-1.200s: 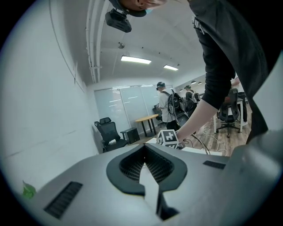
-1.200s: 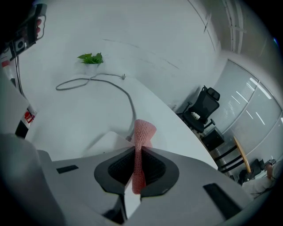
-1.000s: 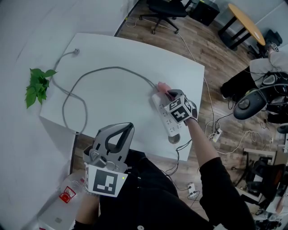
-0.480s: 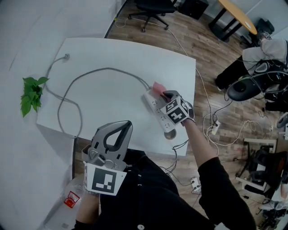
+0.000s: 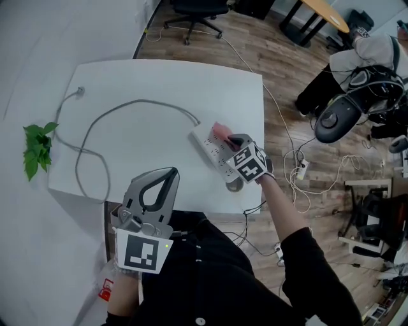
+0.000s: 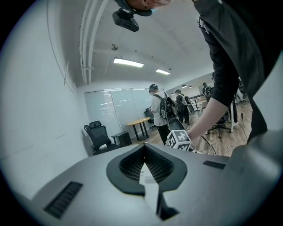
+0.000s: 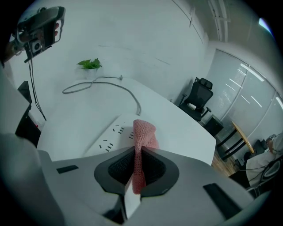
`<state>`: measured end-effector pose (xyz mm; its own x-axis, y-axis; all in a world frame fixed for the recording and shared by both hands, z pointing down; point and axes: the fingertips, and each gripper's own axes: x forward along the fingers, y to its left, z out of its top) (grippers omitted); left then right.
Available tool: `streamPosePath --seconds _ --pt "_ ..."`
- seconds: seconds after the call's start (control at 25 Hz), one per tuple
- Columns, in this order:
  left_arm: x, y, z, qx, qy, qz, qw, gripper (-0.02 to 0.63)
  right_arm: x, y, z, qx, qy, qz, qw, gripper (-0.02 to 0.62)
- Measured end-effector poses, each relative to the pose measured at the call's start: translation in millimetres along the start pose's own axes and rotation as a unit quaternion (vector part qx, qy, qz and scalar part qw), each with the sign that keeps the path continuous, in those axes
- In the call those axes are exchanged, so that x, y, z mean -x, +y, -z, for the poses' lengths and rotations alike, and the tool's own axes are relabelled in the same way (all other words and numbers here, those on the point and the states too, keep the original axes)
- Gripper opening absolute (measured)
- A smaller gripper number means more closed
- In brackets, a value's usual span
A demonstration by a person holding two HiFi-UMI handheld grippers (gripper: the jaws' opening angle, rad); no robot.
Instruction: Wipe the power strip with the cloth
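Observation:
A white power strip (image 5: 212, 153) lies on the white table (image 5: 159, 83) near its right front part, with a grey cable (image 5: 127, 108) looping off to the left. My right gripper (image 5: 231, 142) is shut on a pink cloth (image 7: 142, 140) and holds it down on the strip (image 7: 112, 136); the cloth (image 5: 220, 132) shows just beyond the jaws. My left gripper (image 5: 156, 191) hangs shut in front of the table's near edge, away from the strip, with nothing between its jaws (image 6: 143, 170).
A green plant (image 5: 35, 149) sits off the table's left side. Office chairs (image 5: 191, 13), a round table (image 5: 322, 13) and loose cables (image 5: 299, 175) lie on the wooden floor to the right. People stand far off in the left gripper view.
The right gripper with the cloth has slid a little back along the strip toward its near end. The left gripper has stayed roughly where it was.

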<state>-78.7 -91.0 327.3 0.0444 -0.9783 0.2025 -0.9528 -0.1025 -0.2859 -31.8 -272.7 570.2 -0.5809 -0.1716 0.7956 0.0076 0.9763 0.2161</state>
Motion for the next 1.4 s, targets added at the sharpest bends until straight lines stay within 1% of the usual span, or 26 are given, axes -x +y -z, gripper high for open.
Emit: streamPosePath --seconds 0.24,0.8,1.16,1.4 --pt "-6.1 -8.7 -3.8 -0.004 -0.007 0.02 0.9998 0.014 17.7 11.8 19.9 -0.008 0.008 0.004 1.0 0.049" --pt "-26.4 -35.4 -20.3 -0.011 -0.023 0.07 0.9972 0.014 62.2 36.1 64.9 -0.058 0.014 0.013 0.998 0.05" --pt "-31.5 -42.7 -26.2 -0.018 -0.03 0.085 0.9958 0.014 73.8 51.0 73.8 -0.084 0.007 0.015 0.996 0.05" --pt "-32.2 -42.1 -25.6 -0.017 -0.03 0.084 0.9959 0.014 76.4 48.3 72.4 -0.08 0.009 0.02 0.997 0.049"
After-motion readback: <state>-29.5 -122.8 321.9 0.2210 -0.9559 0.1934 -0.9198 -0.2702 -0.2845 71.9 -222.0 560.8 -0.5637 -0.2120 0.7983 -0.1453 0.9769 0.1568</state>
